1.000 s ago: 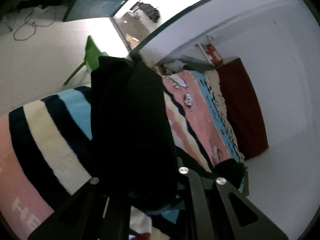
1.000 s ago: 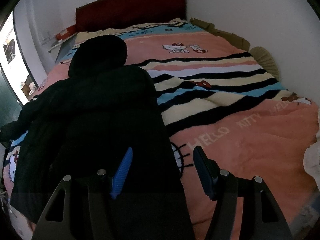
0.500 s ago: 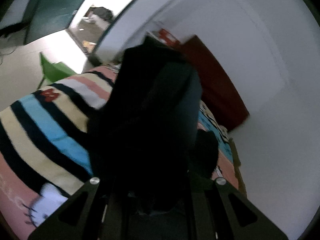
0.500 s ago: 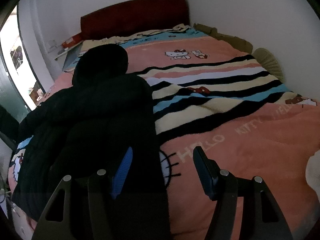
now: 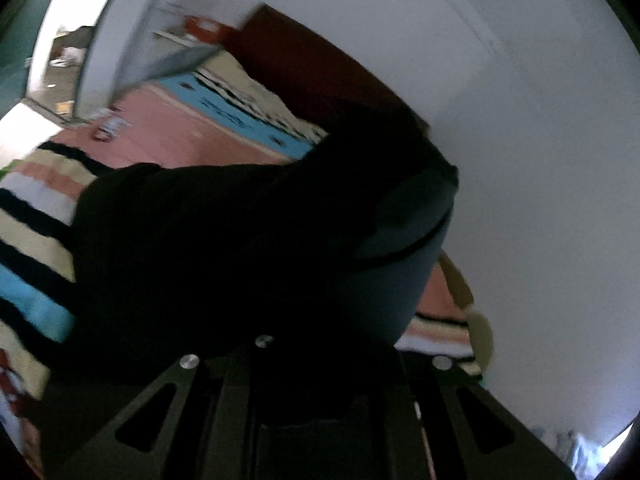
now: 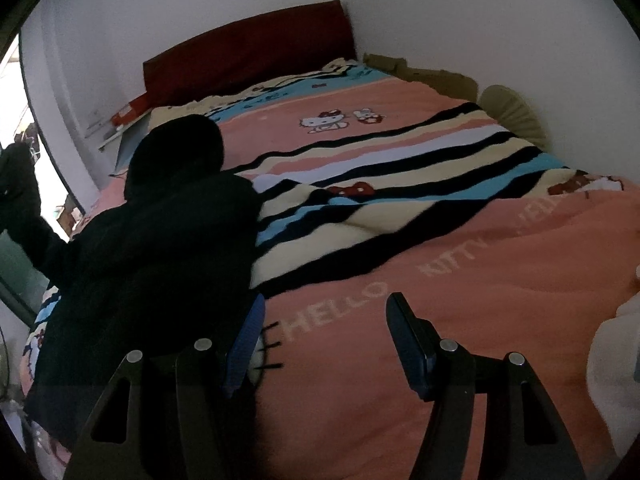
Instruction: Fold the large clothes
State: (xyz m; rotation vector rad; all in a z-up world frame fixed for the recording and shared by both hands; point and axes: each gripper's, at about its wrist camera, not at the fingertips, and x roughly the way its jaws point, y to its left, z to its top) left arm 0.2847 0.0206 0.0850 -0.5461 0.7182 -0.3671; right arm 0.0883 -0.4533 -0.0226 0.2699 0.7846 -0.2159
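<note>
A black hooded jacket [image 6: 152, 248] lay along the left side of the bed [image 6: 460, 280], its long axis running from the foot toward the dark red headboard [image 6: 248, 52]. Its hood [image 6: 180, 152] pointed at the headboard, and its hem reached the near edge by the camera. At the far left of the right wrist view, one sleeve [image 6: 20, 196] rose off the bed, lifted up and out past the mattress side. In the left wrist view, black cloth [image 5: 240, 248] filled the middle, bunched over the left gripper [image 5: 320, 352], whose jaws stood closed on that cloth; the fingertips were buried under it. The pink and striped blanket [image 6: 400, 168] lay bare to the right. The right gripper [image 6: 324, 344] hovered low over it, blue pads apart and empty, its left pad [image 6: 246, 344] just beside the jacket's edge.
</note>
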